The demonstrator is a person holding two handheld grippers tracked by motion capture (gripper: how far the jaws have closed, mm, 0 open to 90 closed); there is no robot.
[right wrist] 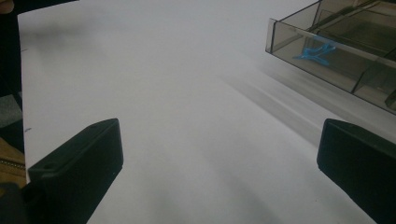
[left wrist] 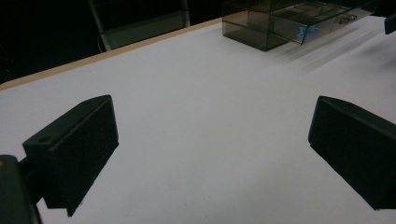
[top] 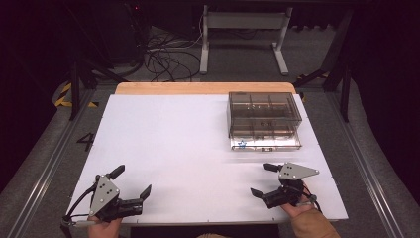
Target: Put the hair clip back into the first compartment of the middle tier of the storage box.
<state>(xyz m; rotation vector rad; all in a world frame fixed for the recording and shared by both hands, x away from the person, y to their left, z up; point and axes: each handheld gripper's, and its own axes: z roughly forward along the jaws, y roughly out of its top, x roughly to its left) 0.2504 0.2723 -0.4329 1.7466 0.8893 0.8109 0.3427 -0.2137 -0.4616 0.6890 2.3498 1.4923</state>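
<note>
The smoky clear-plastic compartment box [top: 264, 120] at two o'clock on the white table [top: 173, 148] looks light, rigid, slippery; grip its front wall. Both grippers' jaws stand apart, empty.

Both grippers [top: 132, 182] [top: 261, 179] apparently wide open.

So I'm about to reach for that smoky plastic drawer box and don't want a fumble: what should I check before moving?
1. Left gripper open, holding nothing: ok.
2. Right gripper open, holding nothing: ok.
3. Table between right gripper and drawer box free of obstacles: ok.
4. Lower drawer pulled out: ok.
5. Small blue item lies in that drawer's front compartment: ok.
6. Other compartments' contents: cannot tell.
</note>
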